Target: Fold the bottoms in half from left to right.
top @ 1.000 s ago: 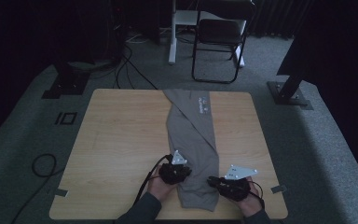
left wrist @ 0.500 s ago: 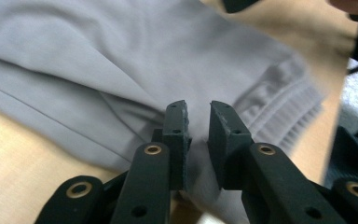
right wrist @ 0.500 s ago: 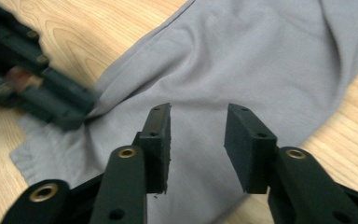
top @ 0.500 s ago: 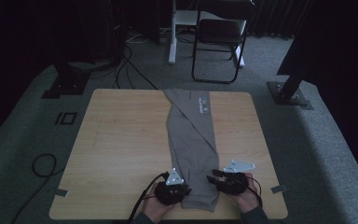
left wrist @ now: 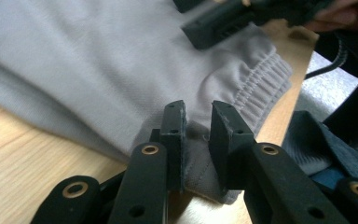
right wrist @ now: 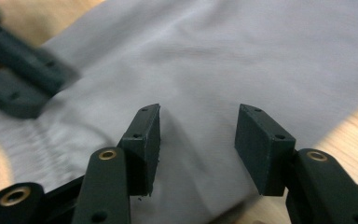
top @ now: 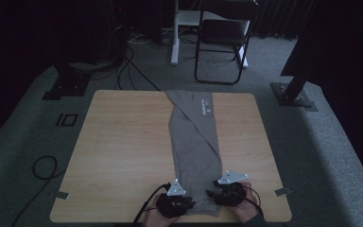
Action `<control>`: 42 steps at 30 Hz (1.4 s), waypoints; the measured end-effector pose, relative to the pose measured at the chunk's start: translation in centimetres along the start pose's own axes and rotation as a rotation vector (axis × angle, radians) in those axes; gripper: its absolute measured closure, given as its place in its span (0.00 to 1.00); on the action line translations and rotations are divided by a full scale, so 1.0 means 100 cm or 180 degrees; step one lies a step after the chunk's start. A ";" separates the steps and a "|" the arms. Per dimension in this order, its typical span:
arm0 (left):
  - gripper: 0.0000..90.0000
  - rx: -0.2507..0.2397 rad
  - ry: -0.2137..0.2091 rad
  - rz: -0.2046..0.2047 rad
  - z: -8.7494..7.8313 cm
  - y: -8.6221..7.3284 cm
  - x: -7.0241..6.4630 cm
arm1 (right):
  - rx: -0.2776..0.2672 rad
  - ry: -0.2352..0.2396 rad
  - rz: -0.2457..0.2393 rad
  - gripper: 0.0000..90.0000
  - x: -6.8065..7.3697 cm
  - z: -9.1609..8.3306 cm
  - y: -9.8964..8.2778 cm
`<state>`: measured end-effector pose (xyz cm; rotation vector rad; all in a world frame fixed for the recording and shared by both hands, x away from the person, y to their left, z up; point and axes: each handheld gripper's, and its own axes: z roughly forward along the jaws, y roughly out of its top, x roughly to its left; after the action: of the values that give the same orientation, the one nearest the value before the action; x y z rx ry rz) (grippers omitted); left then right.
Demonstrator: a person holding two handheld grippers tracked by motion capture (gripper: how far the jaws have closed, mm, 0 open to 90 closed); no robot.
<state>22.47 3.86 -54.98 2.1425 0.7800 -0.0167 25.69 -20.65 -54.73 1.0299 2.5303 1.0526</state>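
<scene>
From above, a pair of folded grey fabric trousers (top: 194, 146) lies lengthwise down the middle of the pale wooden tabletop (top: 118, 151), its waistband end at the near edge, where my two hands sit. My left tongs (top: 188, 204) rest at the near left corner of the cloth and my right tongs (top: 210, 193) at the near right corner, each topped by a grey three-cornered plate. A black folding chair (top: 220, 42) stands on the grey carpet beyond the tabletop. Along my left tongs (left wrist: 196, 133), the black jaws have just been opening and stand a little apart, with the hem at the corner of the grey trousers (left wrist: 121, 70) between them and the gathered elastic waistband (left wrist: 261, 79) just beyond; the pads do not press the cloth. My other tongs show at the top of that view. Along my right tongs (right wrist: 196, 135), the jaws have likewise just been opening and stand wider, the smooth grey cloth (right wrist: 242, 60) lying loose between them, bare wood at the lower right.
</scene>
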 end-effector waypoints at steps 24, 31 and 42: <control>0.71 -0.0145 0.1579 -0.0144 0.041 0.098 0.139 | -0.0215 -0.0956 0.0324 0.59 -0.093 0.077 0.093; 0.82 -0.0068 0.1572 -0.0307 0.035 0.090 0.147 | -0.0228 -0.0797 0.0576 0.62 -0.111 0.081 0.088; 0.90 -0.0190 0.1308 -0.0390 0.010 0.054 0.123 | -0.0225 -0.0679 0.0503 0.64 -0.088 0.057 0.061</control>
<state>35.59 7.11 -55.17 2.0634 1.1315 0.3885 37.75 -20.49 -55.24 1.2660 2.2583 1.0042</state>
